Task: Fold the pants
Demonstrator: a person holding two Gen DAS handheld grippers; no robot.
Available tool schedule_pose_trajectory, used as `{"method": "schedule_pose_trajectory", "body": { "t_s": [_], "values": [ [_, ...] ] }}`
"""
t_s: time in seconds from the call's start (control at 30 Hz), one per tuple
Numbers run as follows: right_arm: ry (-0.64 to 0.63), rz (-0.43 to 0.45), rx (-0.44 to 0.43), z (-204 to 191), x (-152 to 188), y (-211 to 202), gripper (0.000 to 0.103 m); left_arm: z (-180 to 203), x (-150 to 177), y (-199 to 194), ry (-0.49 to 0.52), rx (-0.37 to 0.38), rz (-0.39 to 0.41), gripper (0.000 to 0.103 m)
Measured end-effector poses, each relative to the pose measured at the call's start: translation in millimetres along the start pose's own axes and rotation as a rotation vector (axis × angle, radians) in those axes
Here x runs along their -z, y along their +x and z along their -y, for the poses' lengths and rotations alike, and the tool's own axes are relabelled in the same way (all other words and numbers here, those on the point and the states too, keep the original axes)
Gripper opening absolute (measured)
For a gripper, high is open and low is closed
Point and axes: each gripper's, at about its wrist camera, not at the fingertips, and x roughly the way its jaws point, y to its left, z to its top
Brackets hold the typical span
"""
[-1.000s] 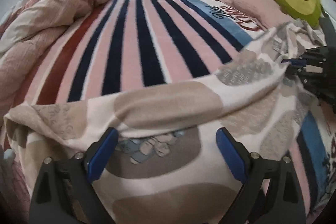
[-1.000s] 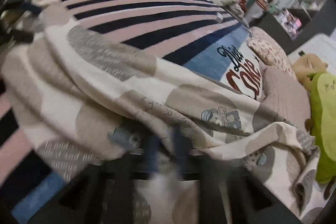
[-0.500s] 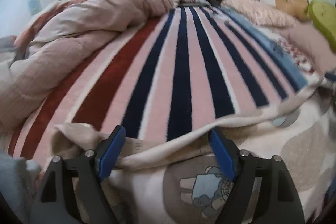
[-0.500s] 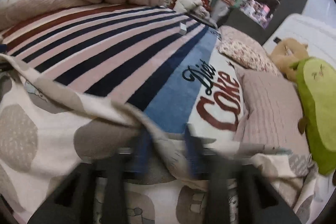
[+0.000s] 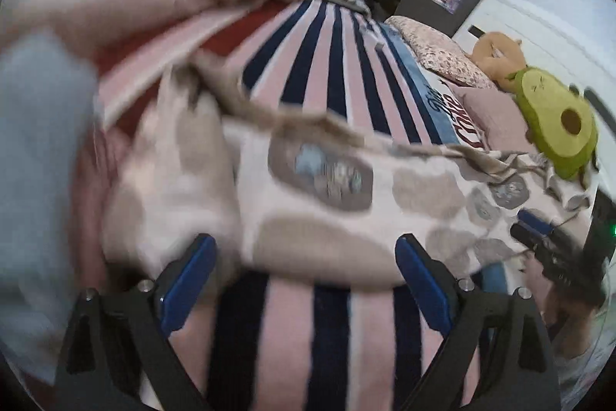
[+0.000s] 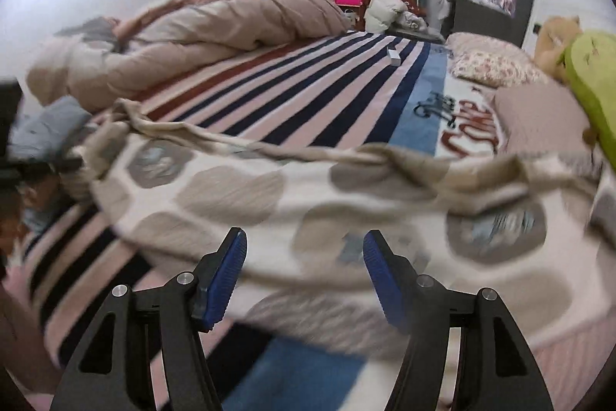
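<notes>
The pants are cream with grey-brown blotches and small cartoon prints. They lie folded in a long band across the striped blanket, also in the right wrist view. My left gripper is open and empty, just in front of the band's near edge. My right gripper is open and empty too, its blue pads at the near edge of the cloth. The right gripper also shows at the right of the left wrist view.
A bunched pink-beige duvet lies along the left side of the bed. A floral pillow, a brown plush and a green avocado plush sit at the right. A small white box lies on the stripes. Cluttered shelves stand behind.
The right gripper has let go of the pants and opened. Both grippers have pulled back toward the near edge, and the pants now lie folded over in a band.
</notes>
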Motion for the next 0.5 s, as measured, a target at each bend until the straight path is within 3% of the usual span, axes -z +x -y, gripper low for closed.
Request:
{"method": "schedule_pose_trajectory", "body": {
  "t_s": [0.2,0.33,0.5],
  "values": [
    [0.119,0.033,-0.059,-5.2,31.3,-15.1,0.059,-18.2,26.6,25.3,-0.183,0.066,-0.040,0.092],
    [0.180,0.025,-0.071,-0.7,43.3,-12.4,0.059,-25.5,13.9,38.6,-0.225,0.055,0.016,0.092],
    [0.205,0.027,-0.079,3.1,46.2,-9.4,0.059,-34.9,-13.1,55.6,-0.287,-0.021,0.130,0.092]
  ]
}}
